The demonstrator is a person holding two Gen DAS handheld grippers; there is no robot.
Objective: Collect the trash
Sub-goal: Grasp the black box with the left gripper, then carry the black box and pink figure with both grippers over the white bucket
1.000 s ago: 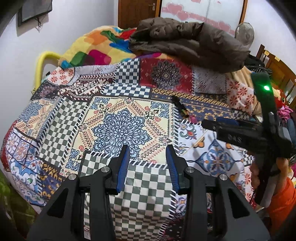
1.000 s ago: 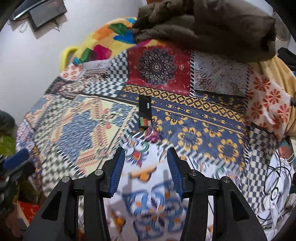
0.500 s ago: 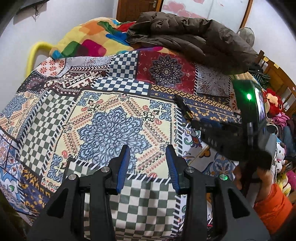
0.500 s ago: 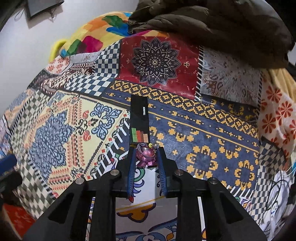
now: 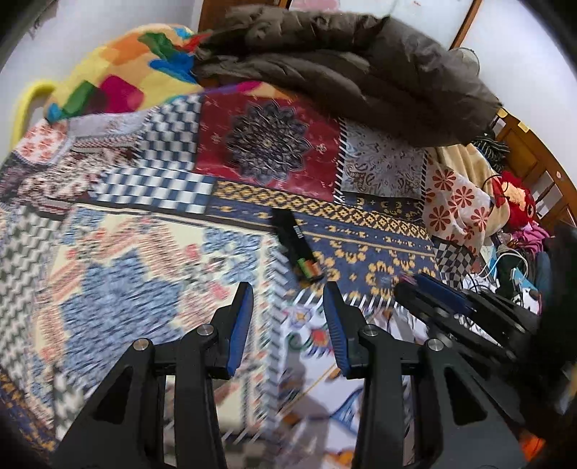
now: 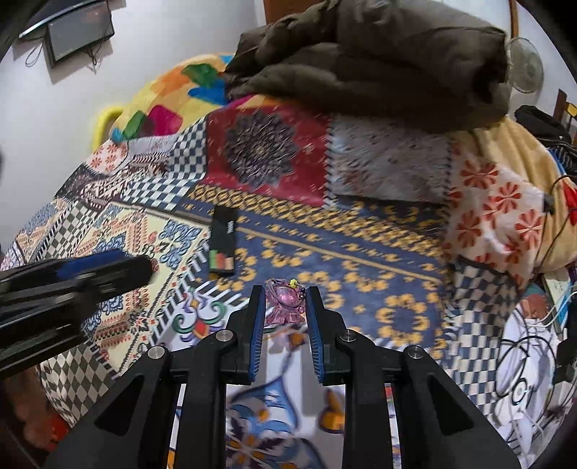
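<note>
The bed [image 6: 360,252] fills both views, covered by a patchwork quilt [image 5: 151,252] of checks, medallions and a blue-and-gold band. A brown padded jacket [image 6: 378,65] lies heaped at the 12 o'clock end of the bed, partly over a bright multicoloured blanket [image 6: 169,104] at about 11 o'clock. A dark screen [image 6: 77,34] hangs on the wall at 10 o'clock in the right wrist view, and a fan [image 6: 524,65] stands at 1 o'clock.

Your left tongs [image 5: 288,317] hang above the quilt with the blades partly open and nothing between them; the quilt under them is blurred. Your right tongs [image 6: 285,306] have their blue pads closed on a small pink wrapper-like piece of trash [image 6: 285,301], which sits between the blade tips, over the blue-and-gold band; whether it is clear of the quilt cannot be told. In the left wrist view your right tongs [image 5: 414,288] show at 3 o'clock, though the pink piece is too blurred there to make out.

A flat black packet [image 6: 223,241] with coloured stripes at its near end lies on the quilt at about 11 o'clock from the pink piece, near it but apart. In the left wrist view the same packet [image 5: 297,245] lies just beyond the left blade tips, at 12 o'clock.
</note>
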